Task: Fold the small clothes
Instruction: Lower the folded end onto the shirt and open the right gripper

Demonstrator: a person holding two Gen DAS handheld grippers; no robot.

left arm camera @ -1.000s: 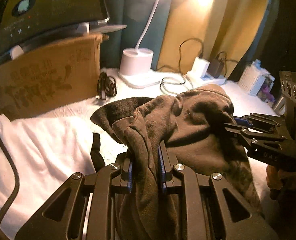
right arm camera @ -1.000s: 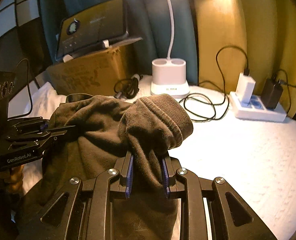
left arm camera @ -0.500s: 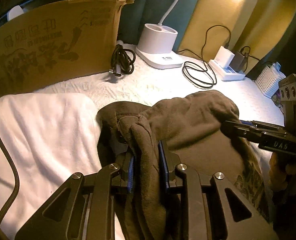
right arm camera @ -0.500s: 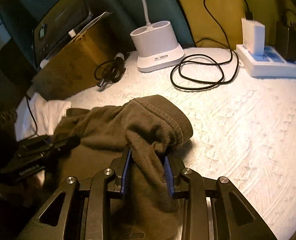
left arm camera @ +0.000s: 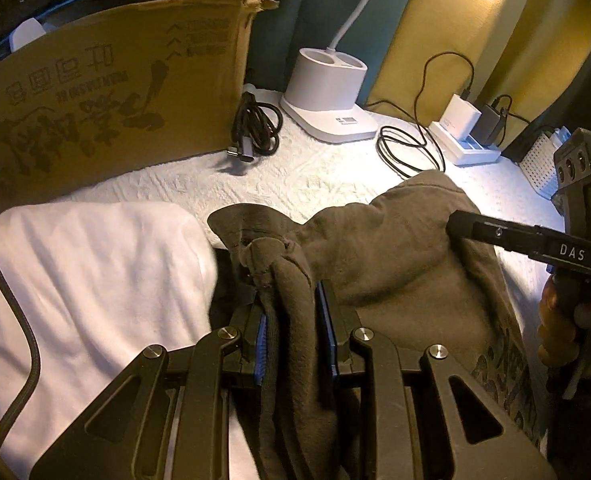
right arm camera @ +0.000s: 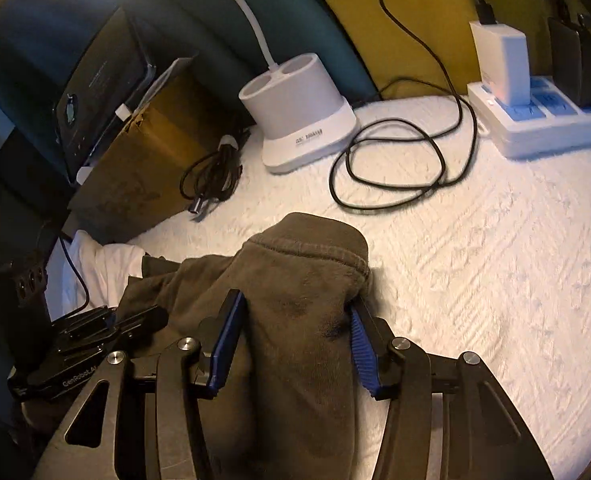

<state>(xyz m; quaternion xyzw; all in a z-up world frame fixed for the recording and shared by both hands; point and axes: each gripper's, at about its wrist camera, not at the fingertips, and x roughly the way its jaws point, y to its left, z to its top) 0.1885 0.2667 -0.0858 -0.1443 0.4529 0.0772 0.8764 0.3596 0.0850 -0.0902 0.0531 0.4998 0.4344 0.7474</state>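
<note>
The brown garment (left arm camera: 395,264) lies bunched on the white textured desk (right arm camera: 495,264), at 6 o'clock from the white lamp base (left arm camera: 327,100). The left gripper (left arm camera: 295,320) has its jaws clamped narrowly on a gathered fold. The right gripper (right arm camera: 291,344) has just been opening its jaws; the ribbed cuff sits between them, the pads standing loose at its sides. A white cloth (left arm camera: 87,280) lies at 9 o'clock of the garment, touching it
</note>
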